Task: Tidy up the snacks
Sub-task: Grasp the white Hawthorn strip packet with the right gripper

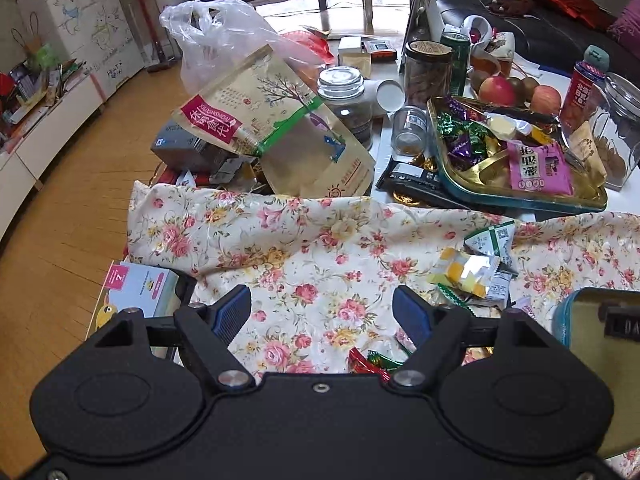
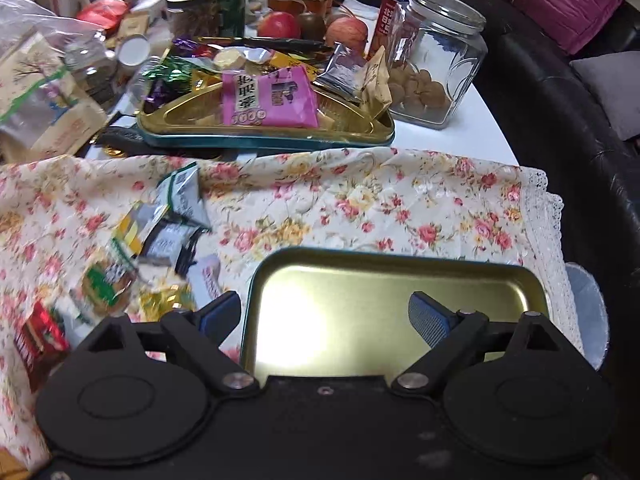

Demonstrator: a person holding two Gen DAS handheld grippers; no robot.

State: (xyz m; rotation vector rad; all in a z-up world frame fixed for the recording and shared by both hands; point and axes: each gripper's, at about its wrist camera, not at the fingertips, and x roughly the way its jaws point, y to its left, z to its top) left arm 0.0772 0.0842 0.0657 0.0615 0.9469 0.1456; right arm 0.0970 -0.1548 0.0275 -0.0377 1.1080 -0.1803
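Several loose wrapped snacks point(image 1: 474, 272) lie in a pile on the floral cloth point(image 1: 304, 248); the pile also shows in the right wrist view point(image 2: 160, 240). My left gripper point(image 1: 322, 312) is open and empty above the cloth, left of the pile. My right gripper point(image 2: 326, 316) is open and empty over the near left edge of an empty gold tin lid point(image 2: 360, 292); the lid also shows in the left wrist view point(image 1: 592, 320). A gold tin tray point(image 2: 248, 136) behind the cloth holds a pink packet point(image 2: 268, 100) and wrapped candies point(image 2: 172, 76).
A large kraft pouch point(image 1: 288, 128), a plastic bag point(image 1: 224, 36), glass jars point(image 2: 436, 60), apples point(image 2: 280, 24) and cans crowd the table behind the tray. A black sofa point(image 2: 560, 120) stands on the right. A small box point(image 1: 140, 288) sits at the cloth's left edge.
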